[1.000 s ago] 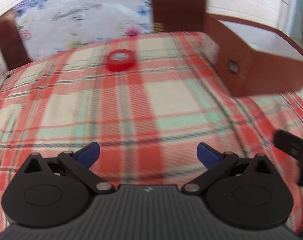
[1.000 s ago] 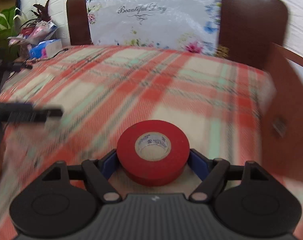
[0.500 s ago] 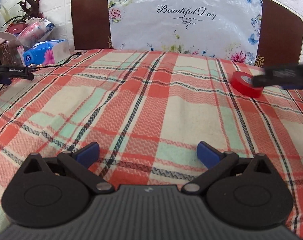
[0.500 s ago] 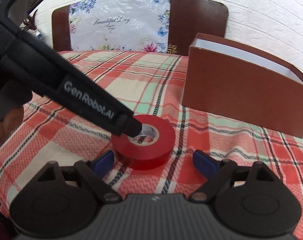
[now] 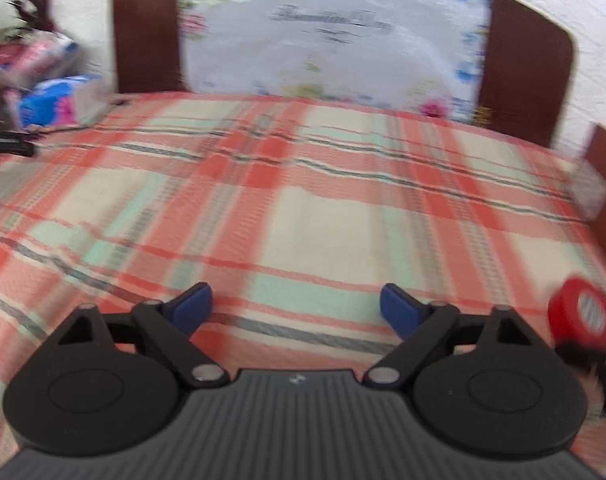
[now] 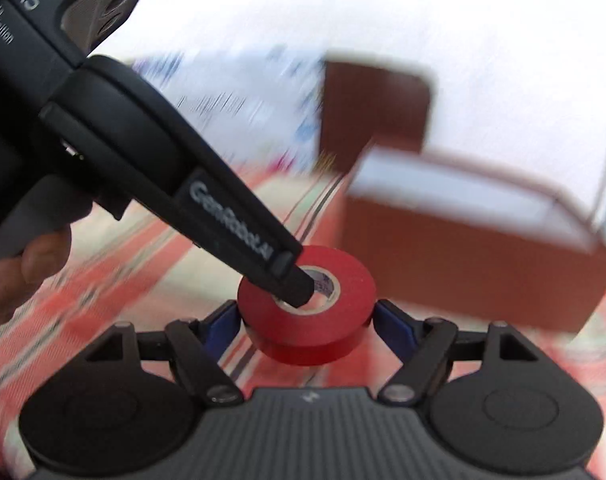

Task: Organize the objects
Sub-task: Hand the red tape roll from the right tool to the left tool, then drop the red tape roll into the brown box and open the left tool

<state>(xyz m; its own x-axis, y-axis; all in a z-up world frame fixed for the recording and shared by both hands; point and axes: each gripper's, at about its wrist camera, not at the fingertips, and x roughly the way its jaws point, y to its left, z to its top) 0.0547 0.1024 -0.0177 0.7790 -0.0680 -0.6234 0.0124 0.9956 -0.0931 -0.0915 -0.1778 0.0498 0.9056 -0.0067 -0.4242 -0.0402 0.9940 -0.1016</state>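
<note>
Since half a second ago the right gripper (image 6: 307,316) has closed its jaws on the red tape roll (image 6: 307,312), which then lay loose between them on the cloth; now its blue pads press both sides of the roll, lifted above the plaid bedspread (image 6: 115,280). Across the roll's core lies the black finger of the left gripper (image 5: 296,305), its tip touching the roll's top rim, with a person's hand (image 6: 19,276) at the handle to the roll's left. From the left wrist view, those jaws stand wide with nothing between them, and the roll shows at the right edge, blurred. Beyond the roll, to its right, stands the brown box (image 6: 475,264), open at the top with a white inside. Left of it the bedspread runs bare and wide to the brown headboard (image 5: 147,36) and the flowered white pillow (image 5: 335,40). Far left of the roll, beside the bed, packets and a plant (image 5: 35,12) crowd the edge.
</note>
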